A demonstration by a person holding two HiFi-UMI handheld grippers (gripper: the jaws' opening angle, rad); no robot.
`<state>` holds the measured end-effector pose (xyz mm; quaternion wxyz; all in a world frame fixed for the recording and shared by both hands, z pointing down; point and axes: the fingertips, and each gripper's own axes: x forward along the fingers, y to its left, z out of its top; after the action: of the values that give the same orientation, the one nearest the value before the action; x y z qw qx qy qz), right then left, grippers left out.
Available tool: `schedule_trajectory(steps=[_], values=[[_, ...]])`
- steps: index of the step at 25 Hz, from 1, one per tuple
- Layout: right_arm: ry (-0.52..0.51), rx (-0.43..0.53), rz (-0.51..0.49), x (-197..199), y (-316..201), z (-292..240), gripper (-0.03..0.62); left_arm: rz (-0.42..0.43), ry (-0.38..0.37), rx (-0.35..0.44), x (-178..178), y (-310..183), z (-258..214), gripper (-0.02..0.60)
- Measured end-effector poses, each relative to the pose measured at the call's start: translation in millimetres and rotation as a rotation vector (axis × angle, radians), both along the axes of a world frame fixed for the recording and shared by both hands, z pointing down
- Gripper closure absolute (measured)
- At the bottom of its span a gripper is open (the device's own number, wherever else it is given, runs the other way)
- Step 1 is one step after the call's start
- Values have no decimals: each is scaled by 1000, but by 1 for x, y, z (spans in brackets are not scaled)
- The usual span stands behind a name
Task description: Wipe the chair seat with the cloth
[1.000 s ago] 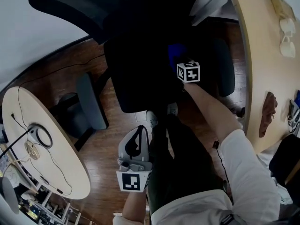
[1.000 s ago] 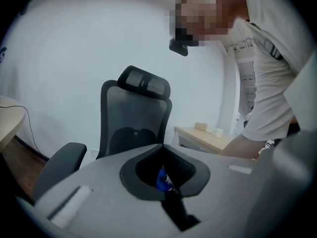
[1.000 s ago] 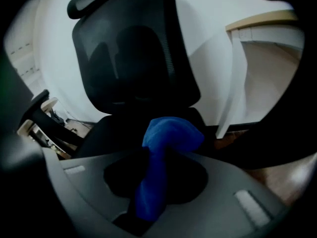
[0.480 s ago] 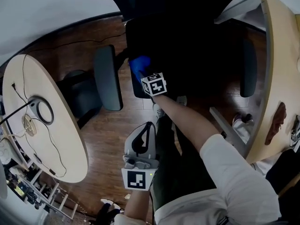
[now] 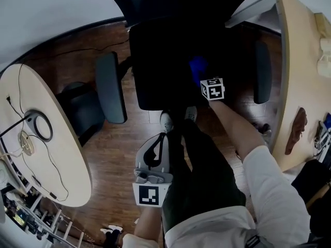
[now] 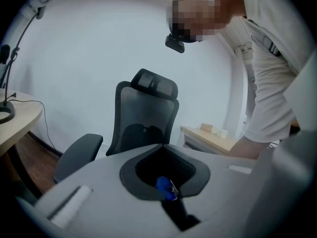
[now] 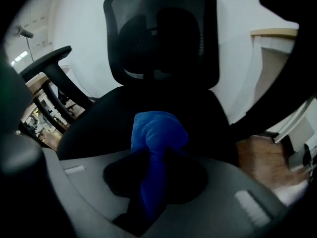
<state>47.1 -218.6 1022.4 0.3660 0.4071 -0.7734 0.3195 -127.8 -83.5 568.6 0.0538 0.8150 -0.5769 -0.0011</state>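
Dark wooden floor [image 5: 119, 149]: spreads from 6 to 9 o'clock of the head view, with a pale round table [image 5: 62, 154] at 8 o'clock.

Black padded chair seat [image 5: 160, 61]: sits at 12 o'clock, flanked by grey padded armrests [image 5: 111, 87] at its 9 and 3 o'clock. Lies a little further left in the picture than half a second ago.

Left gripper [image 5: 155, 146]: hangs at 6 o'clock of the seat, beside the person's leg, much where it was half a second ago. Jaws together, nothing between them. Points towards the chair.

Right gripper [image 5: 202, 76]: reaches over the seat, clamped tight on the cloth. Has swung across since half a second ago, from the seat's front corner at 8 o'clock to its 3 o'clock side, near the right armrest.

Bright blue bunched cloth [image 5: 197, 66]: now on the seat's right half, against the black padding. In the right gripper view, squeezed into a narrow twisted strip between the jaws, bulging beyond the tips into a soft rounded wad of folds, with the chair's mesh back at 12 o'clock behind it.
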Motion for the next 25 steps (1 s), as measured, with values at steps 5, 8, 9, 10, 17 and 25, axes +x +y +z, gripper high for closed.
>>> schedule_trajectory(steps=[5, 8, 9, 10, 17, 25], values=[[72, 41, 80, 89, -14, -16, 502, 43, 5, 12, 19, -7, -1, 554], [78, 49, 88, 101, -14, -19, 502, 74, -1, 18, 32, -10, -2, 554], [67, 47, 95, 99, -12, -21, 502, 80, -1, 16, 35, -9, -2, 554], [49, 46, 102, 92, -10, -24, 502, 84, -1, 14, 36, -9, -3, 554], [-240, 102, 82, -61, 39, -76, 502, 76, -4, 6, 29, 1, -4, 554], [-376, -97, -78, -255, 158, -36, 501, 45, -3, -40, 7, 17, 12, 554]])
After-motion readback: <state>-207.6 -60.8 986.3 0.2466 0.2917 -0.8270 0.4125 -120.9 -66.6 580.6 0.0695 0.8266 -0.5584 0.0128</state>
